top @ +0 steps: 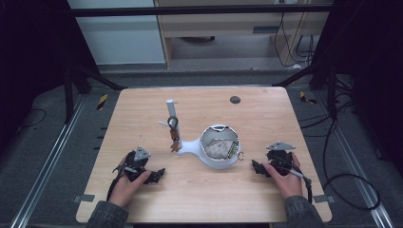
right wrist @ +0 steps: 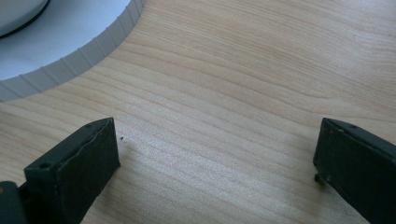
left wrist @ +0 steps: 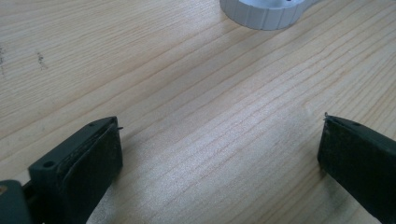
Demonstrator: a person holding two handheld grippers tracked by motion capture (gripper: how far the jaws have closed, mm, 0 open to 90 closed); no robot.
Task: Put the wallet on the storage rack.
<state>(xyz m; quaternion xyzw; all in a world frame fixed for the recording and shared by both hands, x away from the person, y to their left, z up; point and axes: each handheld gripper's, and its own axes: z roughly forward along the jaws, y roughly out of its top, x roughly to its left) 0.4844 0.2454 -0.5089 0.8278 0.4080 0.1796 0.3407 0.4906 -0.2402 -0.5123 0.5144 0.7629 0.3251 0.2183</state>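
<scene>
**White dish loaded at mid-tabletop, both grippers empty beside it**

The white dish [top: 216, 153] sits near the middle of the tabletop [top: 256, 114], a round bowl-like piece with a ribbed rim and a spout or handle reaching out toward the left of the high view. Inside it lies a pale crumpled item [top: 215, 148], too small to identify, with something metallic at the bowl's right edge and a small ring [top: 241, 156] on the wood just beside it. Just left of the spout stands a white upright post [top: 170, 110] with a dark loop and a brown charm [top: 174, 140] hanging from it, perhaps a key ring.

The left gripper [top: 159, 173] rests low on the tabletop, to the near left of the dish, fingers [left wrist: 95, 158] spread wide with bare wood between them. The right gripper [top: 255, 167] lies to the dish's right, pointing at it; its fingers [right wrist: 79, 163] are likewise wide apart and hold nothing, the ribbed rim close ahead in the right gripper view.

Judging by this, the placing into the dish looks done, or nearly so: the contents are in and both hands are free. Whether the ring and the hanging charm are meant to go in too cannot be told.
</scene>
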